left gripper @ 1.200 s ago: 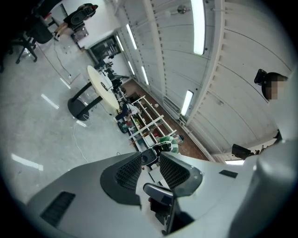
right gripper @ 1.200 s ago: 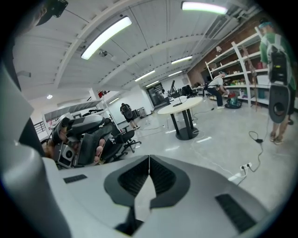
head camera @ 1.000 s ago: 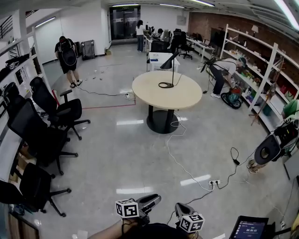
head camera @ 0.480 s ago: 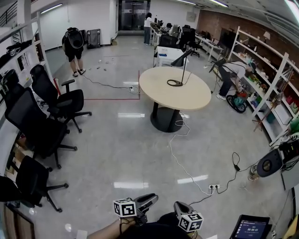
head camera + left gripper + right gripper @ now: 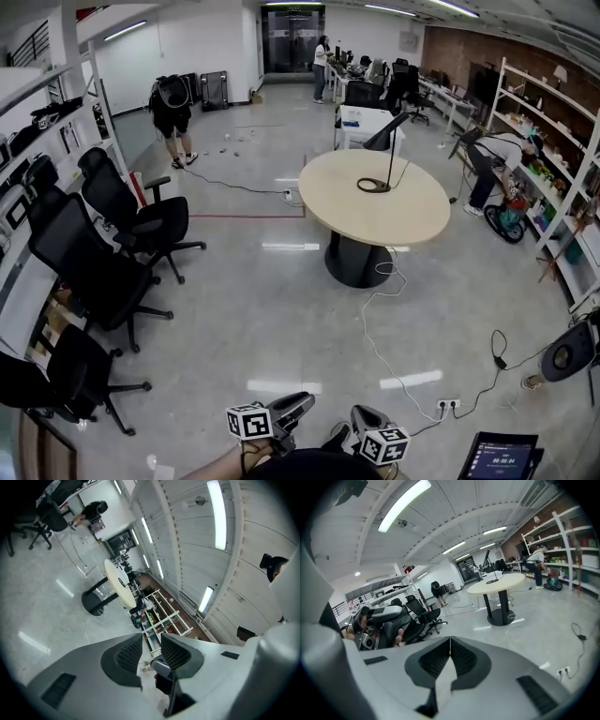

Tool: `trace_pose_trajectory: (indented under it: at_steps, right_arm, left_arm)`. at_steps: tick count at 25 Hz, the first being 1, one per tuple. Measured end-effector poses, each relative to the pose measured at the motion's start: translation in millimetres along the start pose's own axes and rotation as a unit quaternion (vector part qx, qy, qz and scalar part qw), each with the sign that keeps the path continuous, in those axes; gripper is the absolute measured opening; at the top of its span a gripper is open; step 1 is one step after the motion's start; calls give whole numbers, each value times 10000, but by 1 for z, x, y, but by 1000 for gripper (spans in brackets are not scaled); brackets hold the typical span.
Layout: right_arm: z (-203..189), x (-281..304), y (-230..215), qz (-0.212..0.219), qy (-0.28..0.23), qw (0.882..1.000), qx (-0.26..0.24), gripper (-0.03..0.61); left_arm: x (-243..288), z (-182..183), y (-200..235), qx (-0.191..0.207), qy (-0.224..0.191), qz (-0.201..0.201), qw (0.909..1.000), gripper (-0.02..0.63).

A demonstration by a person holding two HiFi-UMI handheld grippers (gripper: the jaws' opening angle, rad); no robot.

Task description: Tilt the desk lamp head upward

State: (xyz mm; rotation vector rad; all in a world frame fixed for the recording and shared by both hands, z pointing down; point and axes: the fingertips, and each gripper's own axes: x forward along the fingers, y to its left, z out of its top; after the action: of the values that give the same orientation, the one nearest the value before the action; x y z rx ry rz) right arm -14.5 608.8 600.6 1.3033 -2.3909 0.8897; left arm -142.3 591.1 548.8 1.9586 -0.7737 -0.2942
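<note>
1. Black office chairs [image 5: 103,281] with mesh backs and castor feet stand in a row at 9 o'clock of the head view, on a glossy grey floor [image 5: 262,309] that mirrors the ceiling lights.
2. A person in dark clothes [image 5: 172,103] bends forward at 11 o'clock, well apart from the bench.
3. The left gripper [image 5: 292,407] sits at 6 o'clock, pale grey plastic, with a cube of black-and-white square markers. In the left gripper view its jaws [image 5: 151,651] stand apart, and their dark ribbed pads hold nothing.
4. The right gripper [image 5: 367,418] is just beside it, with a marker cube of its own. In the right gripper view its jaws [image 5: 450,651] meet at the tips, closed on nothing.
5. The bench [image 5: 394,216] at 1 o'clock is round, with a smooth pale beige top on a dark pedestal.
6. The desk lamp [image 5: 386,155] stands on the bench's far half, well apart from both grippers. It is black, with a flat ring base, a thin upright stem and a tapered head that slants down to the left.
7. A white cable [image 5: 384,328] snakes over the floor from the pedestal to a white power strip [image 5: 448,405].
8. White-framed shelves [image 5: 586,169] line the brick wall at 3 o'clock.
9. A dark screen [image 5: 497,457] at 5 o'clock shows pale digits too small to read.
</note>
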Motion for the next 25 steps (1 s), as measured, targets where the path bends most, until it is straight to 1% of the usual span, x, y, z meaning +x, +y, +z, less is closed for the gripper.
trace_pose_trajectory:
  at_steps: [2, 6, 13, 19, 25]
  right_arm:
    - [16, 7, -18, 74, -25, 10000, -33, 5]
    - [43, 17, -62, 92, -59, 9999, 128, 3]
    - [82, 35, -119, 190, -118, 9996, 168, 3]
    - [96, 48, -152, 235, -97, 9989, 385, 5]
    - [115, 73, -170, 82, -119, 9991, 397, 3]
  left_arm:
    - [24, 7, -2, 85, 32, 30, 10000, 127]
    - [73, 19, -6, 149, 57, 47, 9999, 127]
    - [136, 39, -5, 263, 18, 179, 9995, 127]
    - [164, 52, 4, 154, -40, 366, 9992, 127]
    - [187, 76, 28, -9, 28, 484, 9988, 127]
